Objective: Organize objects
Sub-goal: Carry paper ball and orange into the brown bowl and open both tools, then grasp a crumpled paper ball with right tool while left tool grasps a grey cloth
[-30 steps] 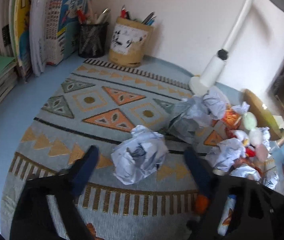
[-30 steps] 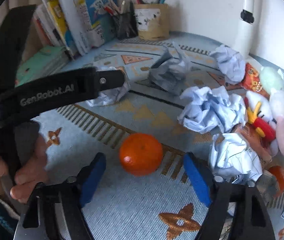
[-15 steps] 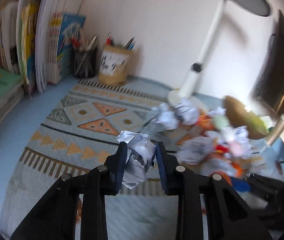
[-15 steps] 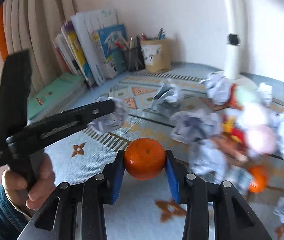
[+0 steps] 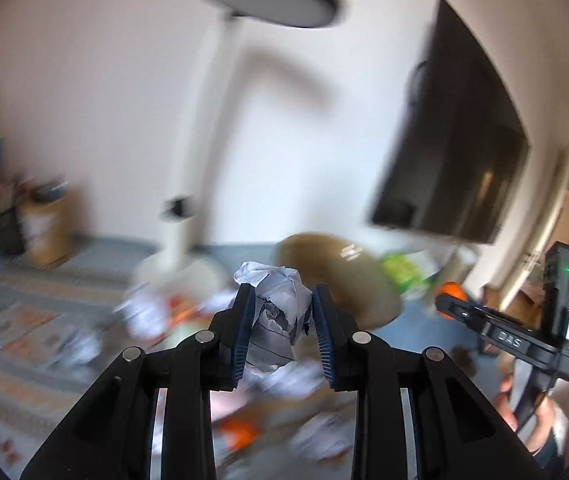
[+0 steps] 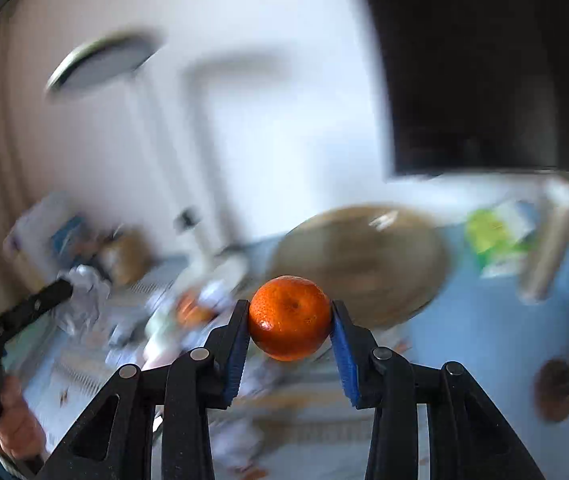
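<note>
My left gripper point(image 5: 280, 300) is shut on a crumpled paper ball point(image 5: 276, 316) and holds it up above the desk. My right gripper point(image 6: 290, 310) is shut on an orange tangerine point(image 6: 289, 322), also lifted off the mat. The right gripper with the tangerine point(image 5: 450, 292) shows at the right of the left wrist view. The left gripper with its paper ball point(image 6: 84, 288) shows at the left of the right wrist view. A round wooden bowl point(image 6: 364, 256) stands beyond the tangerine. Both views are blurred by motion.
A heap of crumpled paper and snack wrappers point(image 5: 156, 316) lies on the patterned mat point(image 5: 12, 344). A white desk lamp point(image 5: 200, 128) stands behind it. A dark monitor point(image 5: 456, 140) hangs at the right. A pen holder point(image 5: 44, 224) stands at far left.
Both grippers have lifted and swung right with their loads; the views now tilt up towards the wall, lamp head and monitor. The wooden bowl has come into the middle.
</note>
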Demonstrator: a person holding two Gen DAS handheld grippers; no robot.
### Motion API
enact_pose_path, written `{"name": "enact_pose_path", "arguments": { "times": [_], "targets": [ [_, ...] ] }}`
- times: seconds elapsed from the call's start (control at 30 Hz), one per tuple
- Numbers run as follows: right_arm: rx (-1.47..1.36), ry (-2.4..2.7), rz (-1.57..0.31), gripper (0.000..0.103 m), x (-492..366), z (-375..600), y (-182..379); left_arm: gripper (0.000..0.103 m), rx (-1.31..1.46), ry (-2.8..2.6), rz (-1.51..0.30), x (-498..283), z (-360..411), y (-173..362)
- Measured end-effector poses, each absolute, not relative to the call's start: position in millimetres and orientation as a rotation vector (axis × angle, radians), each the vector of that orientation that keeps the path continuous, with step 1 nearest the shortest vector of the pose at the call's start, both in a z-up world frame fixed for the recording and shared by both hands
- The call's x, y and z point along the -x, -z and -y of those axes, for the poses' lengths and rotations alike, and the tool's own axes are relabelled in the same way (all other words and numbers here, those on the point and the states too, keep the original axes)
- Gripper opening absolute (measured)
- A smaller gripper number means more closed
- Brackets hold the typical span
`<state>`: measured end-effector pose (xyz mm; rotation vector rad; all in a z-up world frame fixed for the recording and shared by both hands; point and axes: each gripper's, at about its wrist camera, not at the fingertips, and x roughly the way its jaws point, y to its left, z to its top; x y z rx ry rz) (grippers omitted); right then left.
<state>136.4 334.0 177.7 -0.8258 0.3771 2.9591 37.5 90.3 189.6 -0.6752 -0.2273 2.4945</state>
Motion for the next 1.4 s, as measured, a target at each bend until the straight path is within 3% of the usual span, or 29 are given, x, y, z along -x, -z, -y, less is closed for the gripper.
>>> {"name": "enact_pose_path", "arguments": {
  "times": [0.13,0.33,0.43,0.5,0.6,0.63,0.7,0.9,1.03,1.1,1.13,1.17,1.27,1.4],
  "targets": [
    [0.796,-2.901,-0.480,0.038,-119.3,-379.8,-184.2,0.026,0.740,-2.432,0.164,5.4,-165.3,-188.9],
    [0.977,-2.834,-0.497,0.038,-57.4,-409.7,-147.0,0.026,0.837,-2.383,0.113,56.3,-218.5,-175.2],
    [1.020,-2.814,-0.509,0.038,-38.9,-414.3,-131.5,0.041,0.865,-2.370,0.150,72.1,-230.9,-164.5],
    [1.081,-2.787,-0.477,0.049,-25.9,-414.6,-123.0,0.042,0.900,-2.349,0.128,80.9,-240.4,-157.5],
    [1.061,-2.837,-0.522,0.053,-30.7,-417.9,-125.3,0.042,0.966,-2.341,0.080,84.0,-240.2,-154.7],
    [1.033,-2.852,-0.518,0.054,-36.4,-417.9,-129.6,0.042,0.947,-2.358,0.068,79.1,-233.4,-158.3],
    [0.949,-2.873,-0.469,0.069,-54.4,-412.6,-143.1,0.042,0.882,-2.397,0.055,60.5,-209.9,-171.2],
    [0.907,-3.061,-0.494,0.082,-113.1,-364.3,-168.6,0.042,0.648,-2.553,0.137,-15.9,-115.2,-220.6],
    [0.974,-3.120,-0.523,0.084,-135.9,-318.2,-173.7,0.042,0.615,-2.649,0.186,-66.2,-44.7,-254.2],
    [0.977,-3.113,-0.507,0.089,-144.6,-299.2,-165.5,0.054,0.619,-2.703,0.168,-86.7,-18.2,-259.4],
    [0.979,-3.106,-0.507,0.089,-147.3,-293.7,-159.4,0.075,0.617,-2.742,0.154,-98.7,-4.1,-257.4],
    [0.985,-3.098,-0.506,0.089,-150.0,-288.2,-151.4,0.081,0.609,-2.781,0.140,-111.1,9.1,-250.9],
    [1.058,-3.035,-0.520,0.089,-148.3,-275.7,-111.9,0.081,0.661,-2.838,0.152,-132.1,41.6,-207.9],
    [1.205,-2.990,-0.683,0.089,-142.1,-269.9,-65.4,0.081,0.862,-2.826,0.275,-112.6,71.0,-120.5]
  ]
}}
